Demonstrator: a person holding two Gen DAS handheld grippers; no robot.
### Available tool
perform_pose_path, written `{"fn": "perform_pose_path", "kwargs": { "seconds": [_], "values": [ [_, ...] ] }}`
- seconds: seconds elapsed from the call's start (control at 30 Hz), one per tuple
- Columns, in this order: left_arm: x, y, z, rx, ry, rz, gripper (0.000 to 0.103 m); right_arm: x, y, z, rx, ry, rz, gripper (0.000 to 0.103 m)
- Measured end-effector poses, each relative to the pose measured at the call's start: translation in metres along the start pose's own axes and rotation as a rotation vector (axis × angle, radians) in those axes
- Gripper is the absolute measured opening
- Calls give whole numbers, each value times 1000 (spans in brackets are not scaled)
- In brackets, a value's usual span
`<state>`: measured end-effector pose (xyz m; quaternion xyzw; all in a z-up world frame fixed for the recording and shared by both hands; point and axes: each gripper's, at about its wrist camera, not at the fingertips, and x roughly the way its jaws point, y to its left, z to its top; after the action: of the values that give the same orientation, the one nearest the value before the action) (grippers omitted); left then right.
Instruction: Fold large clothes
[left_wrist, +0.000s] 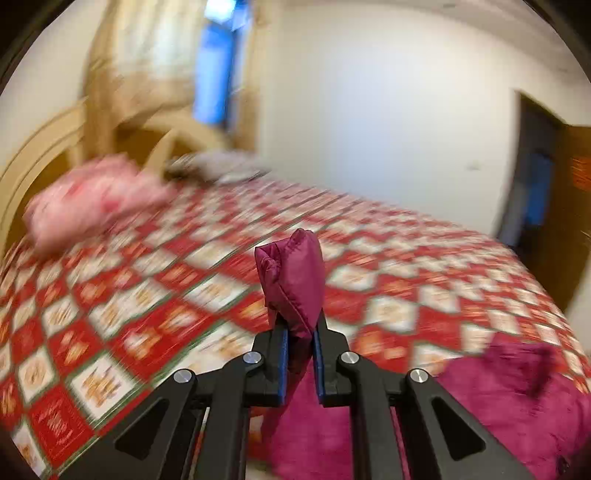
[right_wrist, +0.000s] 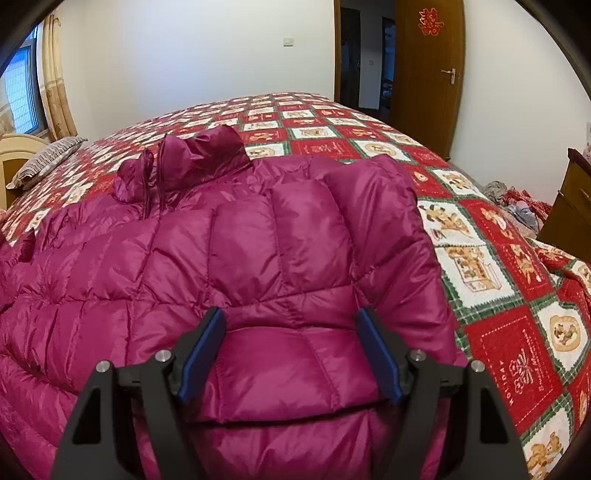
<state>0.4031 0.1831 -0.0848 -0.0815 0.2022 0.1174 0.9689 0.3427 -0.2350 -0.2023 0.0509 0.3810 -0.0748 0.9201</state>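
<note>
A magenta quilted down jacket (right_wrist: 221, 240) lies spread on the bed, collar (right_wrist: 199, 158) at the far end. One sleeve (right_wrist: 314, 221) is folded over the body. My right gripper (right_wrist: 291, 317) hovers over the sleeve's near end, its blue pads wide apart, the fabric between them and not squeezed. In the blurred left wrist view, my left gripper (left_wrist: 301, 325) is shut on a puffy end of the jacket (left_wrist: 291, 269), which sticks up past the fingertips above the bed. More of the jacket (left_wrist: 517, 398) lies at lower right.
The red, white and green patterned bedspread (right_wrist: 498, 277) covers the bed. A striped pillow (right_wrist: 48, 158) and a pink pillow (left_wrist: 92, 206) lie by the headboard. A wooden door (right_wrist: 428, 74) stands open at the back; a wooden cabinet (right_wrist: 569, 206) and heaped cloth (right_wrist: 517, 206) flank the bed's right.
</note>
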Motion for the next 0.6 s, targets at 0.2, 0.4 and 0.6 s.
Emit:
{"fn": "perform_pose_path", "kwargs": {
  "seconds": [0.2, 0.4, 0.6],
  "values": [
    [-63, -108, -3, 202, -108, -281, 11, 0, -2, 0, 12, -4, 13, 76],
    [-87, -190, -44, 338, -93, -470, 11, -1, -5, 0, 29, -11, 32, 76],
    [-79, -254, -107, 446, 46, -573, 11, -2, -11, 0, 61, -20, 65, 76]
  ]
}}
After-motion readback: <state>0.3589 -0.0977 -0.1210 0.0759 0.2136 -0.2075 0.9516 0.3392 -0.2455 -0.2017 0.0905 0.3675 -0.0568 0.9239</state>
